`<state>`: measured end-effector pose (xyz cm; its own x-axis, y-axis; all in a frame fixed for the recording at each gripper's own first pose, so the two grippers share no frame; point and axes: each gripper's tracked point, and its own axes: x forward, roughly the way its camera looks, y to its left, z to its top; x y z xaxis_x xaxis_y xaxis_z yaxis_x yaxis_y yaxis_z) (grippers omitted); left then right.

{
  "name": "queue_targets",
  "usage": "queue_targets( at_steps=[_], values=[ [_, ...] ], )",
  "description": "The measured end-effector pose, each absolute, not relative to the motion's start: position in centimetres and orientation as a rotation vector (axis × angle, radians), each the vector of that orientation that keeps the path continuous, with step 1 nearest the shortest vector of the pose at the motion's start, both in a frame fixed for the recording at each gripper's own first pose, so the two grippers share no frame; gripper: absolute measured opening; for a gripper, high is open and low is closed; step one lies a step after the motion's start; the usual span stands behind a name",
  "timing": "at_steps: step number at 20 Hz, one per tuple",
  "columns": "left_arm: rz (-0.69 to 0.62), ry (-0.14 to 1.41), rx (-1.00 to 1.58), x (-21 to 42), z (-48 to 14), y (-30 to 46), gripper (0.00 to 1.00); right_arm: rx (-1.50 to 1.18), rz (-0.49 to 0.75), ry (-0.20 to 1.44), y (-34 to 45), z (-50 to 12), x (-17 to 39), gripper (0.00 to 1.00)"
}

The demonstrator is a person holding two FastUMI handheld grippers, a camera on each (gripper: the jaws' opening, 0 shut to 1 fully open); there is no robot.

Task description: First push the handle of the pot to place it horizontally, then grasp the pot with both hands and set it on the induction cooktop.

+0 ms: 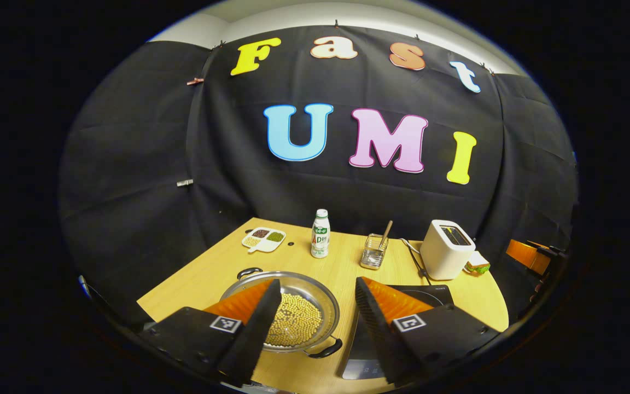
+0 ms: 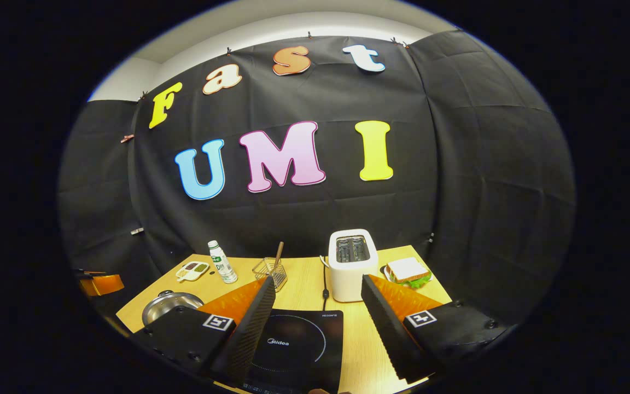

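The left claw [image 1: 312, 323] gapes wide above the pot [image 1: 293, 312], touching nothing. The right claw [image 2: 318, 328] is equally spread, empty, over the induction cooktop [image 2: 298, 345], right of the pot.

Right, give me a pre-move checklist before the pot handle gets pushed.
1. Left gripper open, holding nothing: ok.
2. Right gripper open, holding nothing: ok.
3. Pot on the table, left of the induction cooktop, not yet on it: ok.
4. Cooktop surface free of objects: ok.
5. Near pot handle horizontal: cannot tell; it points toward the cooktop.
6. Bottle, wire basket and toaster stand behind the pot, apart from it: ok.
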<state>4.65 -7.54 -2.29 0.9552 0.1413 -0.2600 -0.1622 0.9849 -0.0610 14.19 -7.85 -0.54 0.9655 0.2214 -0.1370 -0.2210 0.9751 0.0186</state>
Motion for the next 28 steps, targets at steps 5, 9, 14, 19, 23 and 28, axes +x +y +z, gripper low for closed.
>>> queue_targets(
  at_steps=[5,9,14,19,23,28],
  values=[
    [0.107,0.43,-0.079,4.0,-7.2,-6.0,0.45,-0.019,0.225,0.125,-7.1,-0.2,13.6,0.98],
    [0.058,0.561,-0.078,2.3,-12.9,-5.2,0.1,-0.022,0.183,0.105,-6.2,0.3,12.5,0.98],
    [-0.073,0.718,-0.046,0.1,-19.5,-4.6,0.05,-0.036,0.121,0.139,-5.0,-0.8,10.3,0.98],
    [-0.223,0.823,0.087,-0.1,-24.1,-4.6,0.05,-0.071,0.045,0.135,-5.3,-1.2,8.2,0.98],
    [-0.313,0.867,0.155,0.5,-26.9,-5.8,0.05,-0.079,-0.012,0.142,-5.7,-1.7,7.1,0.98],
    [-0.377,0.863,0.185,2.1,-28.1,-7.5,0.05,-0.086,-0.061,0.14,-6.4,-1.8,6.2,0.98]
  ],
)
